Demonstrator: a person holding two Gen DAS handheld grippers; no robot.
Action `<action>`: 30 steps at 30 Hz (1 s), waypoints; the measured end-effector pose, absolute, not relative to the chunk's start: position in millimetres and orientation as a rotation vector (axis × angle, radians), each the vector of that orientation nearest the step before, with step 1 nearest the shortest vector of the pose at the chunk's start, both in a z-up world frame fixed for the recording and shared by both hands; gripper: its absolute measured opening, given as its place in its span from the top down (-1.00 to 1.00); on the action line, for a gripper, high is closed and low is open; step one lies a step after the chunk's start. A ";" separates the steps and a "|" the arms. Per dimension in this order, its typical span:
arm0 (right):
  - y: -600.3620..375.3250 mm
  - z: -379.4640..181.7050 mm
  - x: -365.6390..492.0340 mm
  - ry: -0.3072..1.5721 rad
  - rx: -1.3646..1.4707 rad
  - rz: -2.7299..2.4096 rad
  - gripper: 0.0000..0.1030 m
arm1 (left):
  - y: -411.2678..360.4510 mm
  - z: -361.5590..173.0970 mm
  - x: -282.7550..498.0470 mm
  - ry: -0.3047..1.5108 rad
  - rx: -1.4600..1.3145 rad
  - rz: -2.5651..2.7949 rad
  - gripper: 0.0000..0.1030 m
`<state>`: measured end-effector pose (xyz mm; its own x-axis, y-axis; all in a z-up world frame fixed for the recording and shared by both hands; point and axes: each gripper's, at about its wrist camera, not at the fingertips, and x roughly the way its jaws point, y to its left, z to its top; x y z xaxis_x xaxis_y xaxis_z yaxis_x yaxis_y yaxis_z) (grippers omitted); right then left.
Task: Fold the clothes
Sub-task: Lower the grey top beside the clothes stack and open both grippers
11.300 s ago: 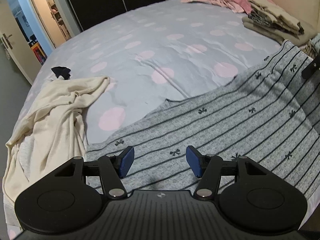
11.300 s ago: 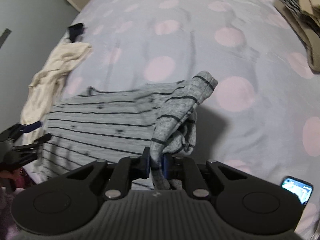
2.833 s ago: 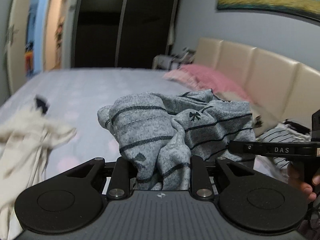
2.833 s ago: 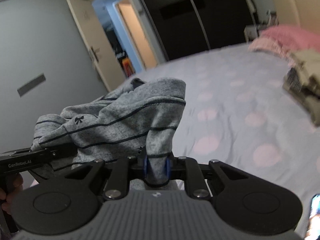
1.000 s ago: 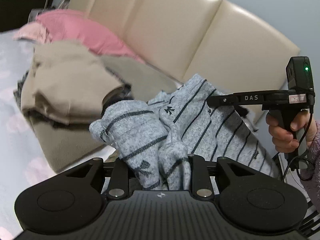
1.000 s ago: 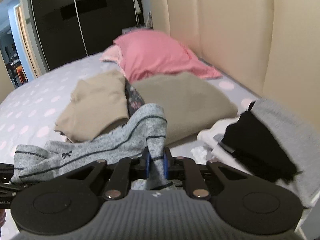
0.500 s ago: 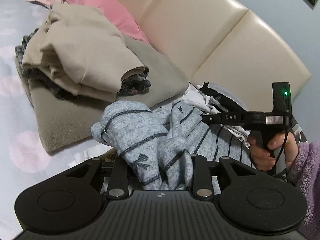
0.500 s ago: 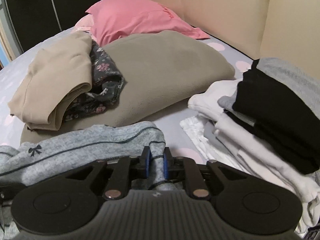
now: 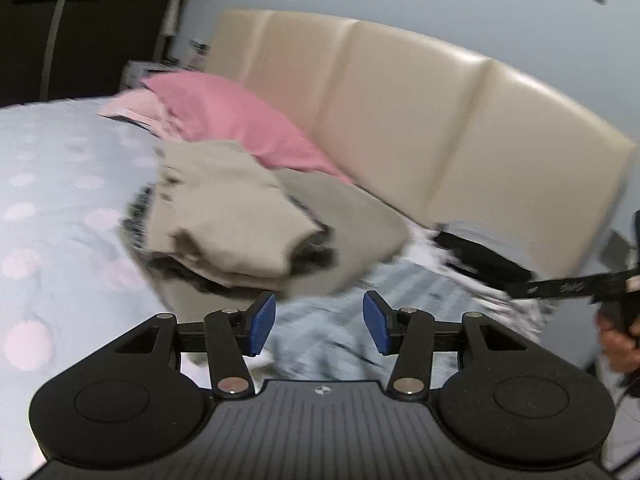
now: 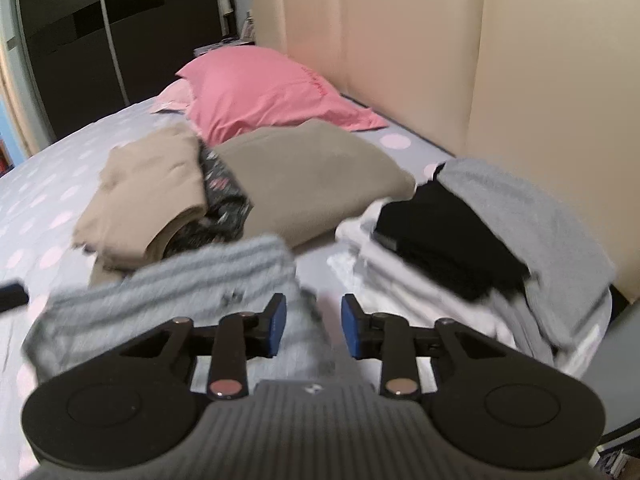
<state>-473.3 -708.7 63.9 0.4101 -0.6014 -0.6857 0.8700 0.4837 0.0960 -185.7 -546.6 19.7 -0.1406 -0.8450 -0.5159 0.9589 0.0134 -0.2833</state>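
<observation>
The grey striped garment lies bunched on the bed just in front of both grippers; in the right wrist view it is blurred. My left gripper is open and empty, just above the garment. My right gripper is open and empty, also just above it. The right gripper's body shows at the right edge of the left wrist view.
A beige folded stack on an olive garment lies behind. A stack of white, black and grey clothes sits to the right by the cream headboard. A pink pillow lies further back on the dotted bedsheet.
Both grippers have opened and let go of the grey striped garment, which has dropped onto the bed between the folded stacks. Both views have pulled up and back.
</observation>
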 end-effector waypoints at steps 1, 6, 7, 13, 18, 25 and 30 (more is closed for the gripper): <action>-700.4 64.1 -478.7 0.637 0.483 -0.959 0.43 | -544.0 21.6 -191.8 0.659 0.229 -1.602 0.11; -678.6 34.9 -477.3 0.706 0.464 -0.914 0.50 | -556.3 1.4 -212.1 0.653 0.357 -1.573 0.40; -679.5 28.6 -477.3 0.708 0.470 -0.924 0.50 | -560.9 -5.4 -209.2 0.664 0.372 -1.555 0.41; -696.3 7.1 -475.8 0.677 0.535 -0.954 0.53 | -586.9 -34.2 -190.0 0.749 0.394 -1.490 0.15; -706.1 -3.5 -467.9 0.666 0.562 -1.000 0.53 | -598.1 -38.7 -182.6 0.787 0.393 -1.461 0.10; -690.4 5.8 -480.7 0.671 0.557 -0.976 0.53 | -577.0 -29.3 -179.2 0.763 0.433 -1.474 0.09; -667.8 17.3 -499.6 0.681 0.547 -0.982 0.51 | -550.5 -3.6 -188.1 0.650 0.472 -1.439 0.12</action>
